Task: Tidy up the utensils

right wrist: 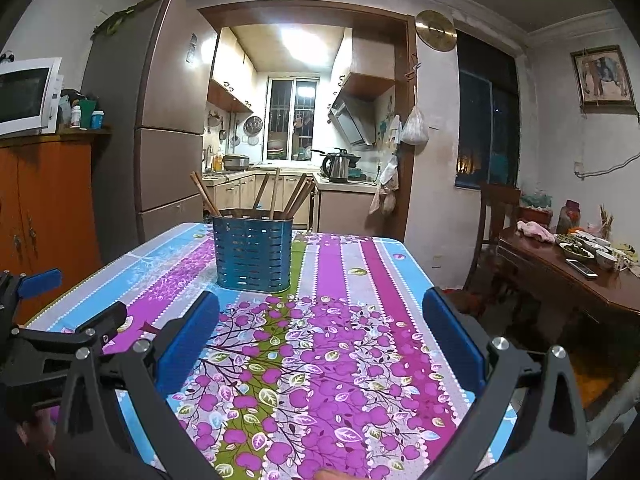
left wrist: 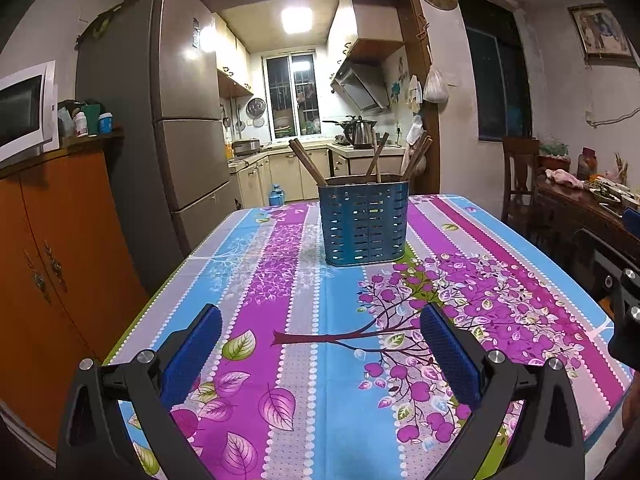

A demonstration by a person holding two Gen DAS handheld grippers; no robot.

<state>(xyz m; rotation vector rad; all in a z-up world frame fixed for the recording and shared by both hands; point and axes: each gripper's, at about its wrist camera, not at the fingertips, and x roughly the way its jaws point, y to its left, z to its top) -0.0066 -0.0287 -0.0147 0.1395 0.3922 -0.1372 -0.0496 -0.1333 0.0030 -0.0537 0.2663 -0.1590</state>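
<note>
Nearest my cameras, item one: my left gripper (left wrist: 320, 338), jaws spread wide with nothing between them, blue pads (left wrist: 450, 354) facing each other above the surface (left wrist: 520, 240). Item two: my right gripper (right wrist: 322, 332), jaws likewise parted and empty; in its view the left gripper's black frame shows at the left edge, while the left wrist view catches the right gripper at its right edge.

Item three: floral tablecloth (left wrist: 304, 320), striped blue, purple and grey with a purple-leafed tree print, covering the whole surface; I see nothing lying loose on it.

Item four, farther along the surface, well apart from both grippers: blue slotted utensil holder (left wrist: 365, 222), standing upright near the far end. Item five: wooden chopsticks (left wrist: 308, 162), several, standing inside the holder and leaning out to left and right above its rim.

Item six, left of the surface: orange cabinet (left wrist: 60, 240) carrying a white microwave (left wrist: 24, 110) and small bottles. Item seven: tall fridge (left wrist: 176, 112) behind the cabinet. Item eight, right side: dark wooden table (right wrist: 568, 268) with bowls of food, a chair beside it.

Item nine, farthest: lit kitchen through the doorway, with a kettle (left wrist: 362, 132) on its counter and a barred window behind.
</note>
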